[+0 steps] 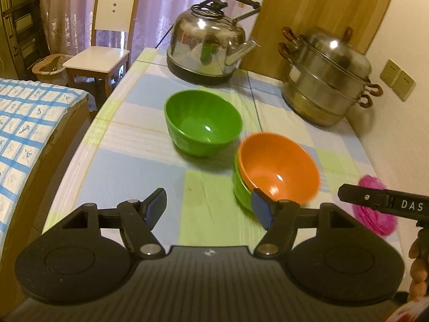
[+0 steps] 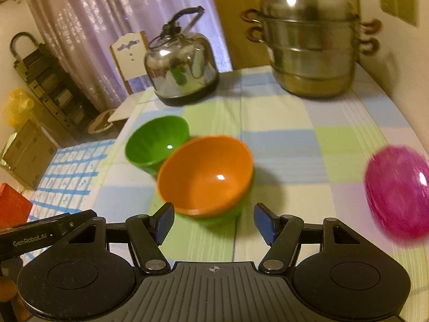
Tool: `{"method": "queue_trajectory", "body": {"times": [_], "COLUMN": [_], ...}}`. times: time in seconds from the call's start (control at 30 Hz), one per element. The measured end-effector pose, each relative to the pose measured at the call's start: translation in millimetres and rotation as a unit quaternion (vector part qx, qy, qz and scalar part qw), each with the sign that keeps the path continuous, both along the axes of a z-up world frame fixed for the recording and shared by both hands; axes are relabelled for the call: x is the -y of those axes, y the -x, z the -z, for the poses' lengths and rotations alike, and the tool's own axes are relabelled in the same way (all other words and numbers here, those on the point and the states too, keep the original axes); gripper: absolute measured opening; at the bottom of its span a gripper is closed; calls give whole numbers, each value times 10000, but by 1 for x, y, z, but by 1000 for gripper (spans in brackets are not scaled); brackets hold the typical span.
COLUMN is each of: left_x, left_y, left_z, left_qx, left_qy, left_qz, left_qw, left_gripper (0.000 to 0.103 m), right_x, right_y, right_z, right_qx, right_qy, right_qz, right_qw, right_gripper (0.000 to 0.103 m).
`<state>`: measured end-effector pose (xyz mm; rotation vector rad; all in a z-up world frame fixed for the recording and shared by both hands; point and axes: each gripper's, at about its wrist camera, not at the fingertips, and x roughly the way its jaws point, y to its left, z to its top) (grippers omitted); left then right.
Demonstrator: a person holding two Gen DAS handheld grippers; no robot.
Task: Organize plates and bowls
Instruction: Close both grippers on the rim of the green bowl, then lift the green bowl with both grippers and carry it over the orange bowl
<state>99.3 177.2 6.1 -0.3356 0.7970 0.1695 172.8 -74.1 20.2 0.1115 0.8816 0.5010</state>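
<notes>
On the checked counter (image 2: 281,145), the orange bowl (image 2: 206,174) sits nested in a green bowl; a loose green bowl (image 2: 156,142) stands far-left. Both tongs, left (image 1: 209,209) and right (image 2: 213,221), gape empty; likely next: gather the loose bowl.

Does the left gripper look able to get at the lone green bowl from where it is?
Probably yes. The left gripper is open and empty, and only bare tablecloth lies between it and the green bowl. The orange bowl sits off to the side.
</notes>
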Motion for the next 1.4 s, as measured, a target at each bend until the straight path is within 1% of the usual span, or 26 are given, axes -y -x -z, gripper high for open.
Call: {"method": "queue_trajectory", "body": {"times": [0.07, 0.2, 0.4, 0.5, 0.67, 0.77, 0.8, 0.87, 0.9, 1.0, 1.07, 1.1, 1.17, 1.2, 1.23, 1.27, 1.33, 1.37, 1.4], "left_x": [-9, -29, -54, -63, -75, -84, -88, -95, -99, -107, -111, -112, -113, -114, -114, -114, -114, -114, -114], "left_y": [-12, -38, -74, -90, -120, -137, -142, -152, -156, -166, -171, -173, -177, -178, -179, -179, -181, -182, -182], "left_z": [2, 8, 21, 28, 41, 50, 54, 60, 64, 71, 76, 79, 80, 81, 82, 82, 84, 84, 85], "left_qx": [-17, -23, -74, -101, -212, -229, -242, -260, -277, -337, -399, -423, -447, -444, -434, -419, -406, -411, -419], "left_qy": [-4, 116, 172, 195, 96, 200, 260, 362, 383, 403, 454, 454, 423, 419, 418, 412, 394, 400, 390], "left_qz": [-43, -115, -182, -160, -128, -163, -191, -248, -277, -355, -376, -359, -302, -266, -232, -197, -165, -152, -151], "left_qw": [10000, 9999, 9997, 9996, 9996, 9994, 9992, 9987, 9985, 9980, 9975, 9974, 9976, 9978, 9979, 9981, 9983, 9982, 9982], "left_gripper": [66, 66, 66, 65, 58, 57, 56, 49, 48, 40, 33, 32, 27, 25, 21, 18, 15, 13, 12], "right_x": [-10, -33, -67, -82, -105, -118, -122, -130, -135, -144, -149, -151, -157, -159, -160, -160, -161, -162, -162], "right_y": [-11, -39, -83, -106, -142, -163, -170, -181, -186, -198, -203, -205, -209, -211, -212, -213, -216, -216, -216], "right_z": [0, 2, 9, 16, 29, 39, 44, 50, 54, 65, 72, 75, 81, 84, 87, 89, 92, 94, 95], "right_qx": [36, 76, 67, -23, -166, -340, -416, -509, -555, -666, -764, -823, -888, -930, -970, -1011, -1071, -1082, -1098], "right_qy": [21, 57, 159, 225, 327, 347, 343, 377, 396, 483, 493, 505, 583, 650, 679, 692, 705, 714, 726], "right_qz": [-122, -404, -670, -767, -869, -884, -907, -953, -979, -1004, -1024, -1055, -1116, -1153, -1166, -1157, -1148, -1143, -1154], "right_qw": [9999, 9991, 9976, 9968, 9955, 9949, 9944, 9934, 9929, 9915, 9906, 9897, 9881, 9868, 9861, 9857, 9851, 9849, 9846], "right_gripper": [66, 66, 65, 65, 65, 65, 65, 65, 65, 65, 64, 64, 61, 57, 53, 50, 43, 41, 36]}}
